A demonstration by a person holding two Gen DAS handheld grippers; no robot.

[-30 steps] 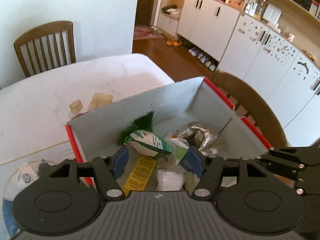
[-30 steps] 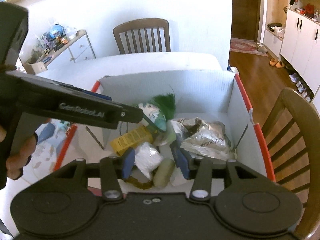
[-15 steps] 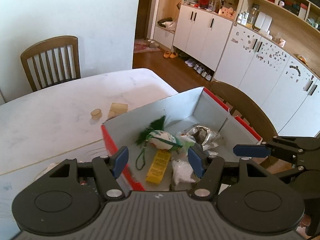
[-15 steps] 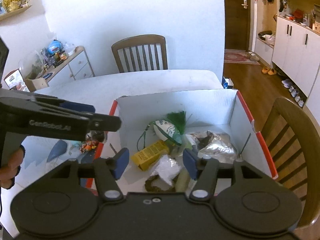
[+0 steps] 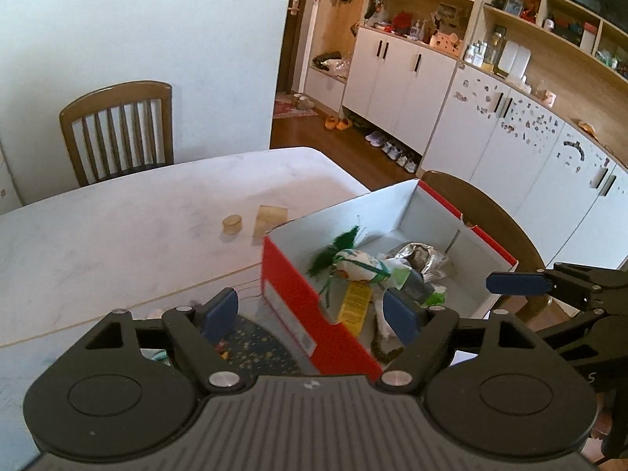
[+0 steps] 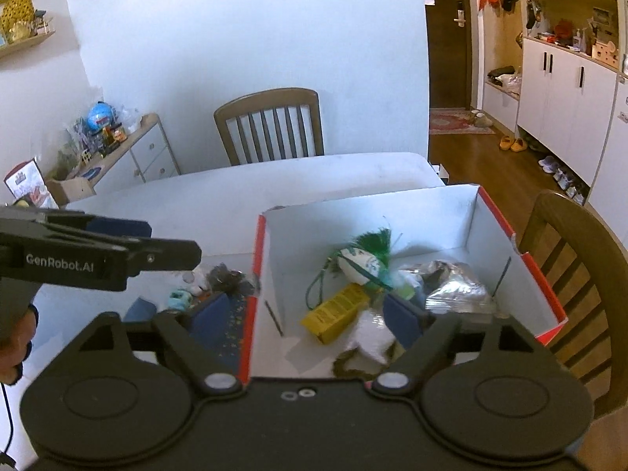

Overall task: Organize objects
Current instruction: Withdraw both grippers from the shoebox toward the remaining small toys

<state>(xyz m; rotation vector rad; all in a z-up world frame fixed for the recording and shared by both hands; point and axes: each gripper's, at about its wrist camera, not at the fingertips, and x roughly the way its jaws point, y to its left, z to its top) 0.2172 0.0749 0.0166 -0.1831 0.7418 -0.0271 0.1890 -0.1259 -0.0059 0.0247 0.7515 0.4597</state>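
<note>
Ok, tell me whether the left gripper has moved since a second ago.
Yes. The left gripper has pulled back from the red box: its fingertips sat over the contents, and now the box's near wall lies between them, jaws opening, nothing held.

left gripper: black plastic body, ribbed grey top plate, two round black discs, silver screws at the finger pivots, blue pads. white "genrobot.ai" lettering on its side in the right wrist view. right gripper: same build. thin black cable by the hand.
</note>
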